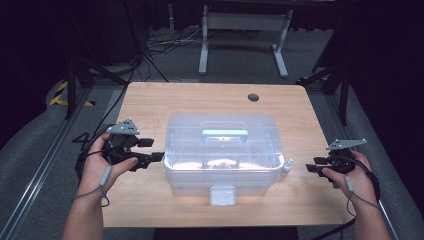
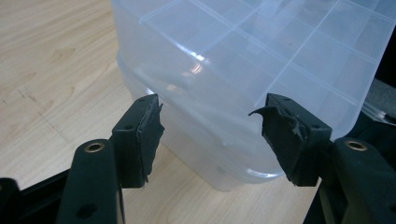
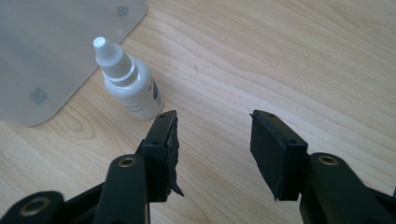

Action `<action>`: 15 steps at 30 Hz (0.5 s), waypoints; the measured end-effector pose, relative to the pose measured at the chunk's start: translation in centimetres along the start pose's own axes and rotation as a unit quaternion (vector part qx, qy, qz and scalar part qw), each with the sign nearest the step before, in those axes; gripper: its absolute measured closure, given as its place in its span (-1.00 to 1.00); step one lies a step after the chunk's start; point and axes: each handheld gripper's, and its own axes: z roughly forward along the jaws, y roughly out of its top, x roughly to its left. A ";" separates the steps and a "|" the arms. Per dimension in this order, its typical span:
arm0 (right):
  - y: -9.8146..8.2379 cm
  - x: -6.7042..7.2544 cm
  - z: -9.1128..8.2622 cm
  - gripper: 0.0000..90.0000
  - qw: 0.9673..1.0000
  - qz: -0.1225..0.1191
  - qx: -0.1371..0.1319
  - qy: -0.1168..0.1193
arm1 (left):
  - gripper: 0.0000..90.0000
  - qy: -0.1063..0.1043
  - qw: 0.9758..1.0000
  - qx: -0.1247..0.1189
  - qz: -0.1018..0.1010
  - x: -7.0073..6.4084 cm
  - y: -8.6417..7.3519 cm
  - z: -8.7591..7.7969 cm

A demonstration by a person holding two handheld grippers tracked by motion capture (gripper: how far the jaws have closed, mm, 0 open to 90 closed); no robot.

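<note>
I can't read any words or numbers here. My small white bottle (image 3: 128,81) has a label with tiny dark print on its side, but it is too small and blurry for me to read. My clear box (image 1: 220,150) has no writing on it that I can see. The floor past the table (image 1: 150,100) has yellow and black stripes (image 1: 62,92), like a warning sign, but no words on them.
</note>
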 end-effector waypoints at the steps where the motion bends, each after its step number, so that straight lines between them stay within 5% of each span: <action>1: -0.1 0.0 0.0 0.16 1.000 0.001 0.001 0.000 | -0.15 0.004 1.000 -0.003 0.004 -0.1 0.2 0.0; 15: -0.5 0.2 -0.2 0.15 1.000 0.003 -0.001 -0.003 | -0.18 -0.021 0.998 -0.031 0.041 -1.9 3.7 0.5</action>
